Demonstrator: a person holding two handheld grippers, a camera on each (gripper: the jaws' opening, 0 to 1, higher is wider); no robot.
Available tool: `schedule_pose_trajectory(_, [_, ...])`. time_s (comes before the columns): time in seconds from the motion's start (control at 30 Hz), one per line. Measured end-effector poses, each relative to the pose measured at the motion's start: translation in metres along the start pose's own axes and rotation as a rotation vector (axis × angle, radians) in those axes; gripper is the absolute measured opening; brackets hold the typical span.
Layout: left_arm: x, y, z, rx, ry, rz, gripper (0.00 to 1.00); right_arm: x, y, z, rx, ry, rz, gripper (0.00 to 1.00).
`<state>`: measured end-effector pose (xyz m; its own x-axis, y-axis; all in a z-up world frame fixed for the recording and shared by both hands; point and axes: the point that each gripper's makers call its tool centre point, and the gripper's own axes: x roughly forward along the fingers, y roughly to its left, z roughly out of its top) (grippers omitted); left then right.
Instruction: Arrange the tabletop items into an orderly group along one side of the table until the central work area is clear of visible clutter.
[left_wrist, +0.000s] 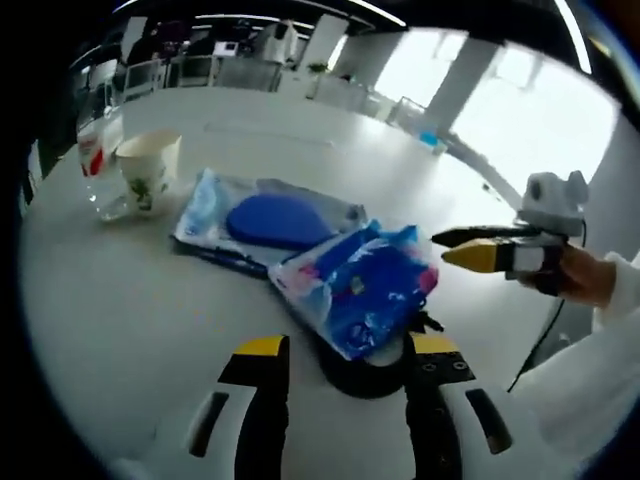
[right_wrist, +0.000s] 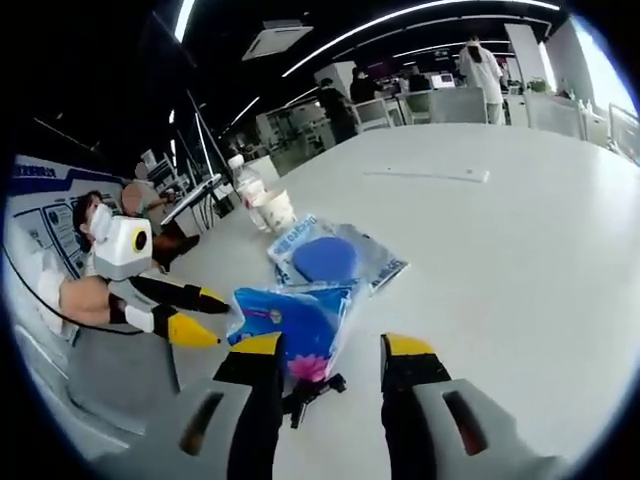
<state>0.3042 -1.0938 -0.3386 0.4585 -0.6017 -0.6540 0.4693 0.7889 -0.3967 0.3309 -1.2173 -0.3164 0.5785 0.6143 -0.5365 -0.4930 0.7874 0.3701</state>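
Your blue snack bag (left_wrist: 362, 290) sits on the counter (left_wrist: 120, 320) just in front of the flat pouch (left_wrist: 270, 222). It's light, crinkly and slippery, so pinch a sealed edge. Left tongs (left_wrist: 340, 360) and right tongs (right_wrist: 320, 365) both gape, holding nothing.

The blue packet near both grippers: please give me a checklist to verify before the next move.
1. Left gripper open: ok.
2. Right gripper open: ok.
3. Blue packet between the left gripper's jaws: cannot tell, it seems just ahead.
4. Packet free underneath: not ok, it rests on a black object.
5. Paper cup and bottle upright, away: ok.
6. Flat pouch untouched beside the packet: ok.
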Motion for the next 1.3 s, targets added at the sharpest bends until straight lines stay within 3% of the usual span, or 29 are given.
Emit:
schedule_pose_trajectory(0.23, [0.0,0.0,-0.009,-0.032,0.013,-0.004,0.2,0.012,0.009,-0.011,0.024,0.024,0.016,0.26])
schedule_pose_trajectory(0.43, [0.004,0.004,-0.013,-0.012,0.042,0.019,0.02,0.019,0.015,-0.02,0.019,0.048,0.029,0.19])
schedule_pose_trajectory(0.53, [0.005,0.008,-0.014,-0.011,0.049,0.044,0.0,0.019,0.013,-0.019,0.019,0.053,0.02,0.15])
schedule_pose_trajectory(0.63, [0.004,0.013,-0.011,-0.019,0.046,0.066,0.0,0.016,0.008,-0.014,0.018,0.026,0.01,0.03])
schedule_pose_trajectory(0.73, [0.003,0.013,-0.004,-0.037,0.019,0.06,0.0,0.015,0.006,-0.008,0.037,0.007,0.021,0.01])
schedule_pose_trajectory(0.9, [0.006,0.008,0.009,0.01,0.002,0.07,0.0,0.012,0.002,0.003,0.03,-0.024,0.013,0.0])
schedule_pose_trajectory(1.3, [0.017,-0.007,0.036,0.082,0.001,0.047,0.0,-0.004,-0.019,0.021,0.04,-0.057,-0.022,0.0])
